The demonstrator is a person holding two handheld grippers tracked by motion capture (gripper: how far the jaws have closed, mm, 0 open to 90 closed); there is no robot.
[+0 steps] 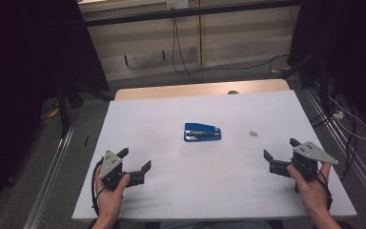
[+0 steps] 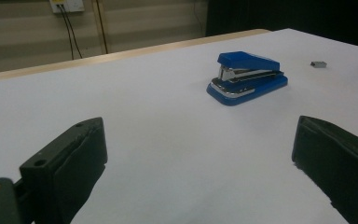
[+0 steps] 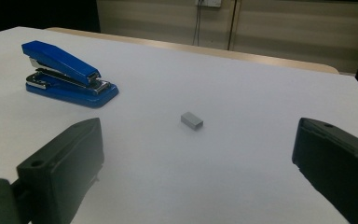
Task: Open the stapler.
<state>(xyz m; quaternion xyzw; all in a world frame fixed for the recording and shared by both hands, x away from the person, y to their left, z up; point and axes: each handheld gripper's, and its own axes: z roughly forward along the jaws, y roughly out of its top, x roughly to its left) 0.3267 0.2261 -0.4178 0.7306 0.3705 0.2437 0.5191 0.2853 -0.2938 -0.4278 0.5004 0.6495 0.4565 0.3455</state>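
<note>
The white table (image 1: 171,191) stood before a dim wall with cables. The blue stapler (image 1: 202,132) lay in its middle, well apart from both grippers. The left gripper (image 1: 136,161) and right gripper (image 1: 280,150) were both wide open and empty. The small grey staple block (image 1: 253,133) lay near the stapler; I judged a careless pinch could push it away or break it.

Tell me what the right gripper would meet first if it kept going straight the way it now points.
Probably the small grey block: it lies on the table between the open jaws of the right gripper, slightly left of centre. The blue stapler sits farther off to the left, likely outside that line. Depth is uncertain.
</note>
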